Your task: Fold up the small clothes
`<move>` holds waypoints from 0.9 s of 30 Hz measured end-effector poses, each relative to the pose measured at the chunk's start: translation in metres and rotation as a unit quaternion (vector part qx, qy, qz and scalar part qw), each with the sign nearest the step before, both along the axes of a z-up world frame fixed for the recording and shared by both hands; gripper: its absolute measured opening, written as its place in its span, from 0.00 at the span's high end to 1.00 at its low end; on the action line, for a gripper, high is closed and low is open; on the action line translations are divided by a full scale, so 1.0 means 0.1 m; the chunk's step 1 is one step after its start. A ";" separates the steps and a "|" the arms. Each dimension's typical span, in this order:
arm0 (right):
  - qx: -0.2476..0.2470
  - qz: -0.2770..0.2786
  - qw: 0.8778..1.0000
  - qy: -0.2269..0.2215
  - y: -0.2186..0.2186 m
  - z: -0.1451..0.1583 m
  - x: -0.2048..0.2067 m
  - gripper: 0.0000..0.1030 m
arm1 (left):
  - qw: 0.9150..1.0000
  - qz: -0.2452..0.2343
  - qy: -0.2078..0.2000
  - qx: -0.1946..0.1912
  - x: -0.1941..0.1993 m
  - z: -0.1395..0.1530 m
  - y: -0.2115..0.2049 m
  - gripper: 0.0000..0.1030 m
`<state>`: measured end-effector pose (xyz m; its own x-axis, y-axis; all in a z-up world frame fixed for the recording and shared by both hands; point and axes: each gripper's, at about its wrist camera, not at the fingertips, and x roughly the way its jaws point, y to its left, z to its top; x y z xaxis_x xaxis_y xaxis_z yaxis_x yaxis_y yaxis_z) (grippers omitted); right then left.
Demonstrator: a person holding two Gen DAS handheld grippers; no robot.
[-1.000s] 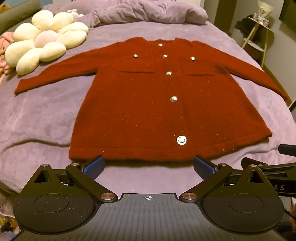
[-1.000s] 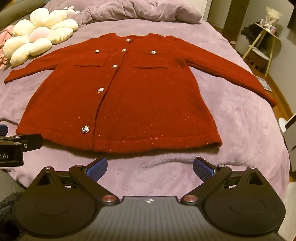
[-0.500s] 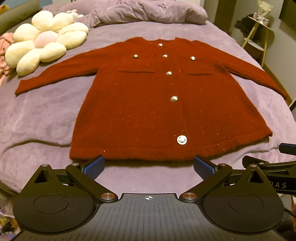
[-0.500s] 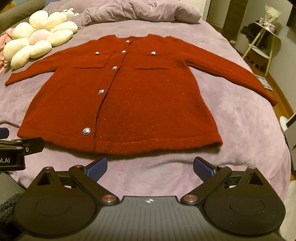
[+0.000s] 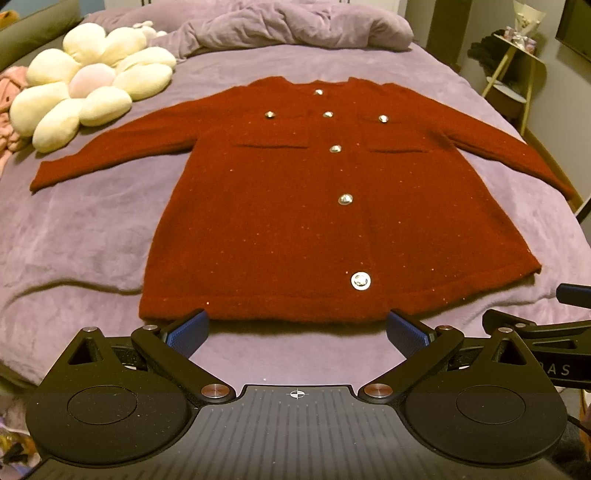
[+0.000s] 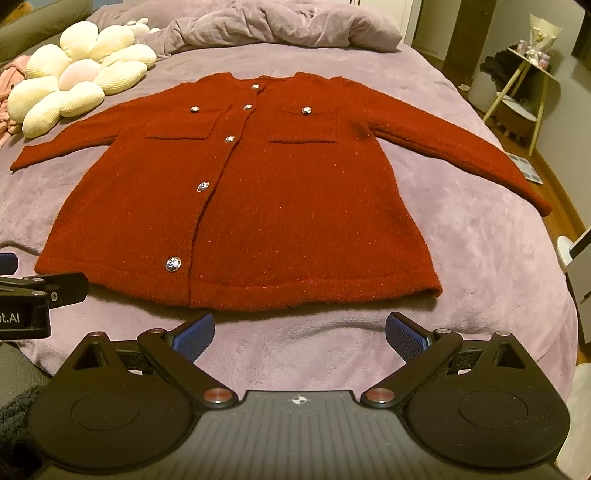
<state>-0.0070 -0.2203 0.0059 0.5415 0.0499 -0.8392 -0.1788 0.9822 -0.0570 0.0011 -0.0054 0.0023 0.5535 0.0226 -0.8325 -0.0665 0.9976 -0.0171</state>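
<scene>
A small dark red knit cardigan [image 5: 295, 221] [image 6: 280, 206] with silver buttons lies flat and buttoned on the purple bed cover, sleeves spread out to both sides, hem nearest me. My left gripper [image 5: 297, 332] hovers just short of the hem's middle, open, nothing between its blue pads. Also open and empty, my right gripper [image 6: 300, 334] hangs in front of the hem's right half. In the left wrist view the right gripper's side [image 5: 546, 332] shows at the right edge. The left gripper's body [image 6: 33, 299] appears at the left edge of the right wrist view.
A cream flower-shaped cushion [image 5: 88, 88] [image 6: 77, 66] lies at the bed's back left, with pink fabric [image 5: 7, 110] beside it. A bunched purple duvet [image 5: 295, 29] sits behind the collar. Off the bed's right side stand a small yellow-legged side table [image 6: 524, 85] and wooden floor.
Both views have drifted slightly, the cardigan shifting a little to the right in each; both grippers stay open and the cardigan lies untouched.
</scene>
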 end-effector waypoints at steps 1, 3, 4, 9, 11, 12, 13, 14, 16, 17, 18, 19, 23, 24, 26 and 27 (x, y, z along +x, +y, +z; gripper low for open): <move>-0.001 0.000 1.000 -0.001 0.00 0.00 0.00 0.04 | 1.000 0.000 0.000 0.000 0.00 0.00 0.00 0.00; -0.001 0.000 1.000 -0.002 0.00 0.01 0.00 0.04 | 1.000 -0.001 0.000 0.001 0.00 0.01 0.00 0.00; -0.001 0.001 1.000 -0.002 0.00 0.01 -0.01 0.04 | 1.000 -0.001 -0.001 0.001 -0.01 0.01 -0.01 0.00; -0.001 0.000 1.000 -0.003 0.00 0.02 -0.02 0.04 | 1.000 -0.002 0.001 0.000 -0.01 0.02 -0.01 0.00; -0.002 0.001 1.000 -0.004 0.00 0.02 -0.02 0.04 | 1.000 -0.002 0.001 0.000 -0.01 0.02 -0.01 0.00; -0.002 0.001 1.000 -0.005 0.01 0.03 -0.02 0.04 | 1.000 -0.002 0.001 0.000 -0.01 0.02 -0.01 0.00; -0.002 0.000 1.000 -0.005 0.01 0.03 -0.02 0.04 | 1.000 -0.002 0.001 -0.001 -0.01 0.02 -0.01 0.00; -0.002 0.001 1.000 -0.005 0.01 0.03 -0.02 0.04 | 1.000 -0.003 0.001 0.000 -0.01 0.02 -0.01 0.00; -0.004 0.001 1.000 -0.005 0.02 0.03 -0.02 0.04 | 1.000 -0.003 0.002 0.000 -0.01 0.02 -0.02 0.00; -0.004 0.002 1.000 -0.005 0.02 0.03 -0.02 0.04 | 1.000 -0.004 0.003 0.000 -0.01 0.01 -0.02 0.00; -0.004 0.002 1.000 -0.006 0.02 0.03 -0.02 0.04 | 1.000 -0.004 0.003 0.000 -0.01 0.01 -0.01 0.00; -0.004 0.002 1.000 -0.005 0.02 0.03 -0.01 0.04 | 1.000 -0.004 0.003 -0.001 -0.01 0.01 -0.01 0.00; -0.004 0.002 1.000 -0.006 0.02 0.03 -0.01 0.04 | 1.000 -0.001 0.005 -0.002 0.00 0.00 0.00 0.00; -0.004 0.002 1.000 -0.006 0.02 0.03 -0.01 0.04 | 1.000 -0.001 0.006 -0.003 0.01 0.00 0.00 0.00; -0.004 0.002 1.000 -0.005 0.02 0.03 -0.01 0.04 | 1.000 -0.001 0.006 -0.003 0.01 0.00 0.00 0.00; -0.004 0.001 1.000 -0.005 0.02 0.03 0.00 0.04 | 1.000 -0.002 0.006 -0.003 0.01 0.00 0.00 0.00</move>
<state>-0.0073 -0.2180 0.0089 0.5494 0.0446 -0.8344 -0.1810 0.9812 -0.0667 0.0021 -0.0058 0.0027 0.5432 0.0167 -0.8394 -0.0638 0.9977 -0.0214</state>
